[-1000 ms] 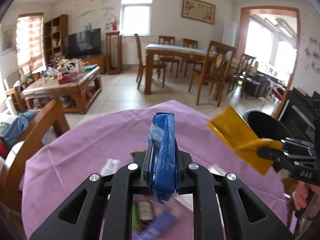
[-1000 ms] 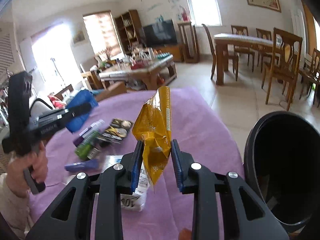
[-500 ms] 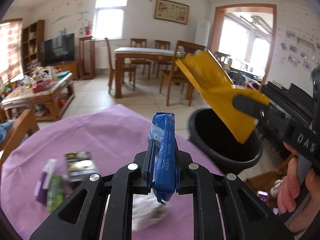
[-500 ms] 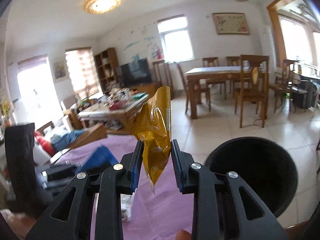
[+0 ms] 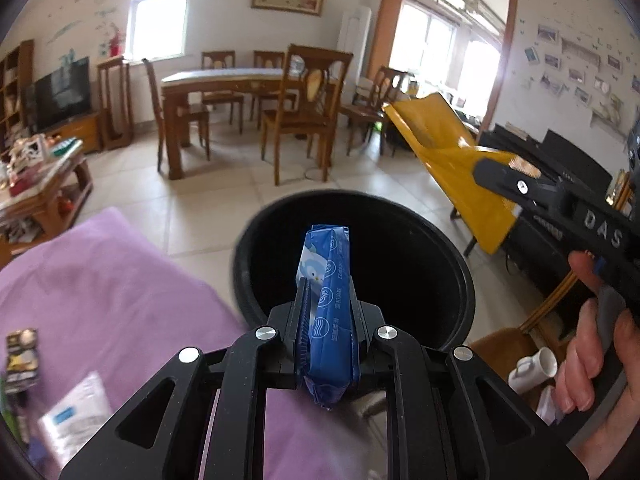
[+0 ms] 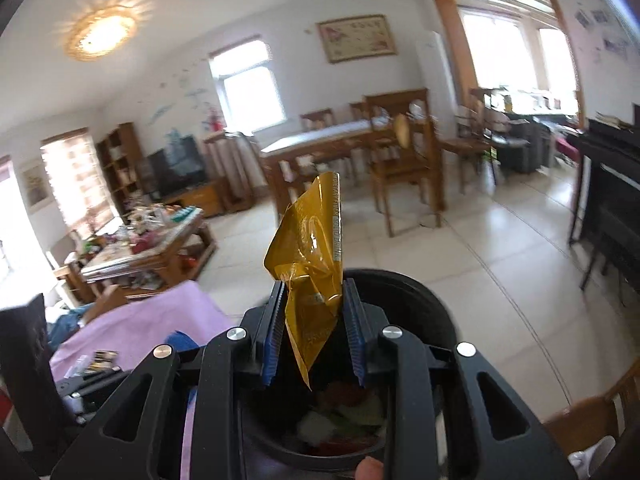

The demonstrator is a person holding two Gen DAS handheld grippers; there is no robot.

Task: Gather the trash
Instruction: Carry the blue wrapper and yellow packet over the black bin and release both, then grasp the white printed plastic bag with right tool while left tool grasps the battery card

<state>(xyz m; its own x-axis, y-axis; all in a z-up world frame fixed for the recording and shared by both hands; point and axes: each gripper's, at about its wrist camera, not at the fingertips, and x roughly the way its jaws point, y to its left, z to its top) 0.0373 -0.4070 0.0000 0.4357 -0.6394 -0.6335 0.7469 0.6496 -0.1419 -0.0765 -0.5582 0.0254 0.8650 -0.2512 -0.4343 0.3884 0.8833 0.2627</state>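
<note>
A purple-clothed table (image 5: 120, 292) stands in a tiled living room, with a black trash bin (image 5: 448, 248) just off its edge. The left gripper (image 5: 326, 316), clamped on a blue wrapper (image 5: 328, 300), points over the bin's mouth. The right gripper (image 6: 314, 320), at the left view's 3 o'clock, pinches a yellow wrapper (image 6: 316, 248) above the bin (image 6: 436, 320), where mixed trash (image 6: 340, 412) lies.
</note>
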